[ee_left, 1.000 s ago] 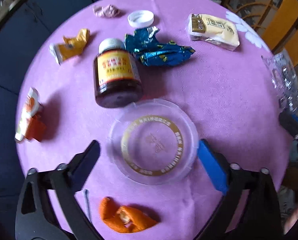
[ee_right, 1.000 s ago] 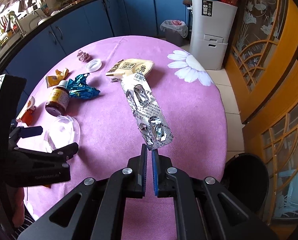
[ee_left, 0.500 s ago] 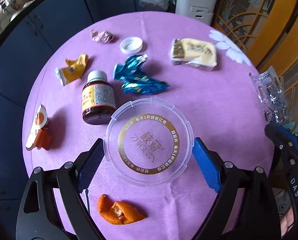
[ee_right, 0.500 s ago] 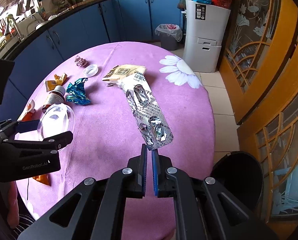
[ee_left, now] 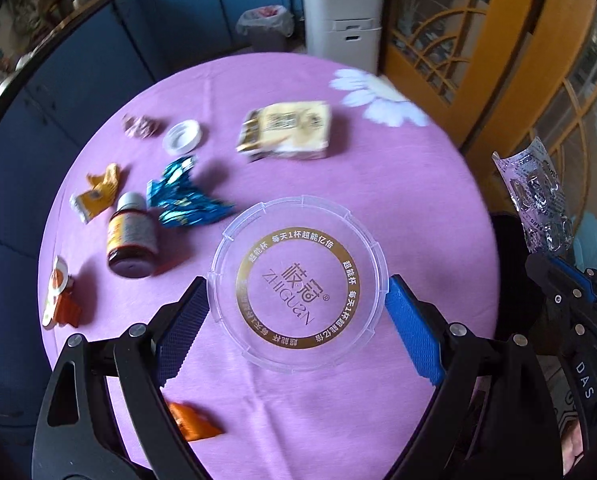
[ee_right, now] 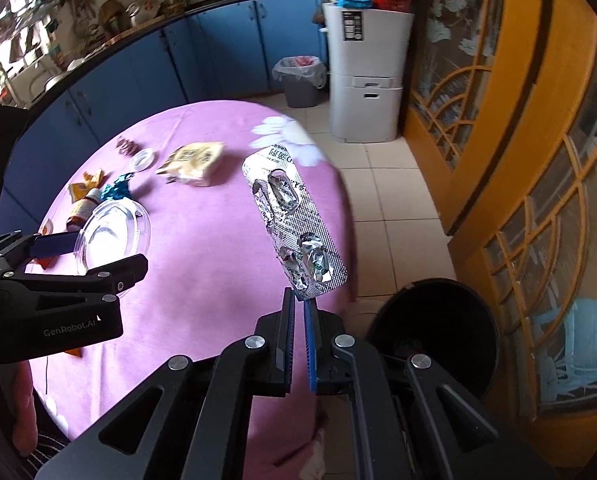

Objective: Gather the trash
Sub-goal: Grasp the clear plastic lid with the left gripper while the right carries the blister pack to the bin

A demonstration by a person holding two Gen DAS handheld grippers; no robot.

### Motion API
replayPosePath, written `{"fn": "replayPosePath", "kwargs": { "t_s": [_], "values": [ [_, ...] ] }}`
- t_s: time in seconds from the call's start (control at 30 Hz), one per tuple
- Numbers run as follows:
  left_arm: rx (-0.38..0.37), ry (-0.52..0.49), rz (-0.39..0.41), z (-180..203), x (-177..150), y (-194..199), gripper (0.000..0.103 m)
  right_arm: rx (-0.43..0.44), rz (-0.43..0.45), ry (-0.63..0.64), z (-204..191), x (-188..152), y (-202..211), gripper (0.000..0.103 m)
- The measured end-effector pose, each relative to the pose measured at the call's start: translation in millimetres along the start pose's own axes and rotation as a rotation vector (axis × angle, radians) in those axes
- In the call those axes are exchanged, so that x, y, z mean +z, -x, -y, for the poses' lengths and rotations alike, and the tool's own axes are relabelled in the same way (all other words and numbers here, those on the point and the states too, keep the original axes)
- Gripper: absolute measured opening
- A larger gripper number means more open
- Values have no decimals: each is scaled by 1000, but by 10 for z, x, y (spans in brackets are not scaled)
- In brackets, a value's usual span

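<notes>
My left gripper (ee_left: 296,306) is shut on a clear round plastic lid (ee_left: 298,284) with a gold ring and holds it above the purple table (ee_left: 398,200). The lid also shows in the right wrist view (ee_right: 112,232). My right gripper (ee_right: 299,308) is shut on a silver empty pill blister pack (ee_right: 294,220), held up near the table's right edge; it also shows in the left wrist view (ee_left: 538,196). A black trash bin (ee_right: 438,340) stands on the floor to the right of the right gripper.
On the table lie a brown medicine bottle (ee_left: 130,240), blue foil wrapper (ee_left: 182,200), yellow wrapper (ee_left: 98,196), beige snack packet (ee_left: 290,128), white cap (ee_left: 183,136), pink crumpled wrapper (ee_left: 140,125) and orange wrappers (ee_left: 194,424). Blue cabinets (ee_right: 146,68) and a grey bin (ee_right: 300,80) stand behind.
My left gripper has closed on the clear lid and lifted it off the table, moving right. My right gripper has carried the blister pack to the right, toward the black bin.
</notes>
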State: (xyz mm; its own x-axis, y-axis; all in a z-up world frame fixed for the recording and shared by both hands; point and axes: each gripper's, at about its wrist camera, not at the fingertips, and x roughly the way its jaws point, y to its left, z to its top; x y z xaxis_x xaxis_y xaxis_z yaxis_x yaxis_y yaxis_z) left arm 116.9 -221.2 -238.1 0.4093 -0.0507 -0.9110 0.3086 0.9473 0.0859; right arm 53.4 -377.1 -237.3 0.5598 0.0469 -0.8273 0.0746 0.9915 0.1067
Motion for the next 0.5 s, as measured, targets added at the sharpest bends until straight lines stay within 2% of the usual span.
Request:
{"fn": "replayPosePath", "kwargs": {
  "t_s": [0.5],
  "values": [
    [-30, -173, 26, 991, 127, 37, 87, -54, 10, -159, 848, -306, 146, 5]
  ]
}}
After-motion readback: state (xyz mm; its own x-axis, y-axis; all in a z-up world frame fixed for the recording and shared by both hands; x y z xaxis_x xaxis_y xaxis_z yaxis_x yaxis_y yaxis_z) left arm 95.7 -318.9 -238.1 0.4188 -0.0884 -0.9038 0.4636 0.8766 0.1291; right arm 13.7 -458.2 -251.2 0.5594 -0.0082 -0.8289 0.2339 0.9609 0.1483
